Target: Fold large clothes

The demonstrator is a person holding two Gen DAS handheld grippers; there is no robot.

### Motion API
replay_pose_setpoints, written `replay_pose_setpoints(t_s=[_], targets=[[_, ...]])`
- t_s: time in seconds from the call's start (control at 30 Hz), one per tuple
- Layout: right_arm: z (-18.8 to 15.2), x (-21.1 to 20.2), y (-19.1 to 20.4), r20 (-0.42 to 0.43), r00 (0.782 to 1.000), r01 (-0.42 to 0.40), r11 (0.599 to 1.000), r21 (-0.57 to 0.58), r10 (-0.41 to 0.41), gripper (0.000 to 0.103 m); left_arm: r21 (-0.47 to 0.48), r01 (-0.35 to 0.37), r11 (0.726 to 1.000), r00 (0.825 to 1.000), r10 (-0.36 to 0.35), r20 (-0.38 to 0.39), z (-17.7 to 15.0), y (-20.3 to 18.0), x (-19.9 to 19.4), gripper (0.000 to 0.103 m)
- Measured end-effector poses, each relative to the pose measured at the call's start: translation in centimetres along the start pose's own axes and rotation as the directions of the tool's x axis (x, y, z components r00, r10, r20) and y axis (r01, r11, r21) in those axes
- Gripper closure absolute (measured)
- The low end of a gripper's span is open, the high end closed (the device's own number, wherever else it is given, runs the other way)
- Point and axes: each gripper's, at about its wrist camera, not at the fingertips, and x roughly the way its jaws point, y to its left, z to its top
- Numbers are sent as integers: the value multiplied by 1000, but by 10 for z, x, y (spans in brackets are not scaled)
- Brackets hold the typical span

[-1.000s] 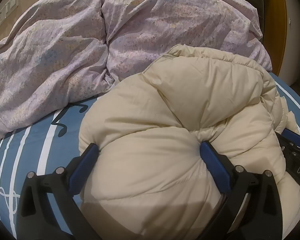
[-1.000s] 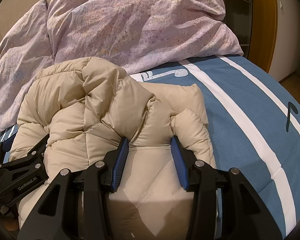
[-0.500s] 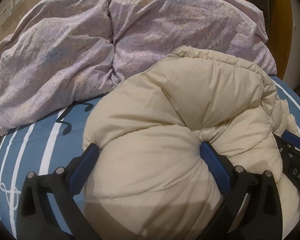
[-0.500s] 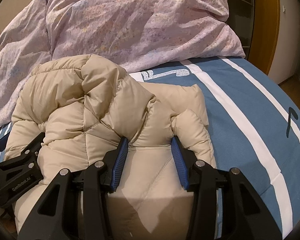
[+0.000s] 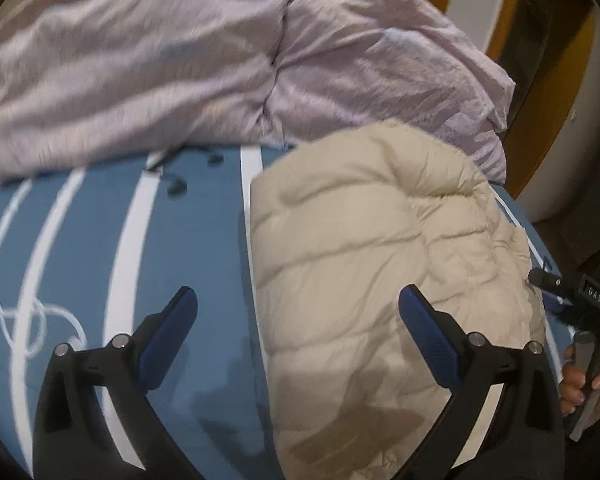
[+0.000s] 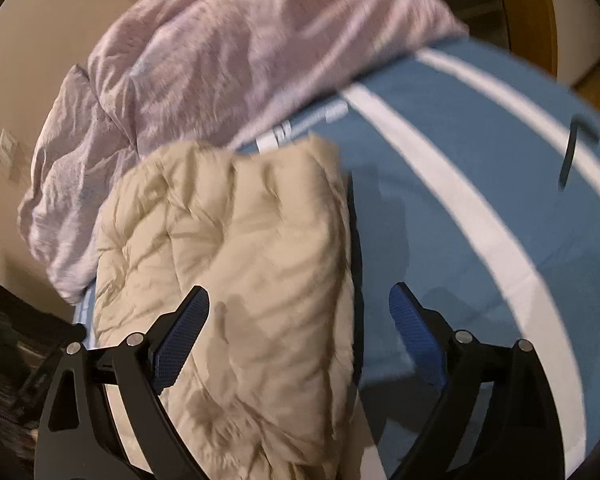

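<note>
With the right gripper [image 6: 298, 334] having just spread its jaws and the left gripper [image 5: 298, 334] gaping too, the puffy cream quilted jacket [image 5: 384, 264] is lying released, folded, on the blue white-striped bed [image 5: 188, 240].

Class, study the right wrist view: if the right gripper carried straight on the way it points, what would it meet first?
Probably the beige puffer jacket, lying between the open right gripper fingers; its right edge is close, so the blue striped bedsheet is possible.
</note>
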Motion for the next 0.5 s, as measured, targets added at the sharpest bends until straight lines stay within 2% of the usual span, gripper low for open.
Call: replay_pose_setpoints(t_s=[0.33, 0.5], targets=[[-11, 21, -3, -86, 983, -158, 987, 33, 160, 7, -83, 124, 989, 988, -131, -77, -6, 5, 27, 3], [-9, 35, 13, -134, 969, -213, 977, -23, 208, 7, -189, 236, 953, 961, -258, -97, -7, 15, 44, 3]])
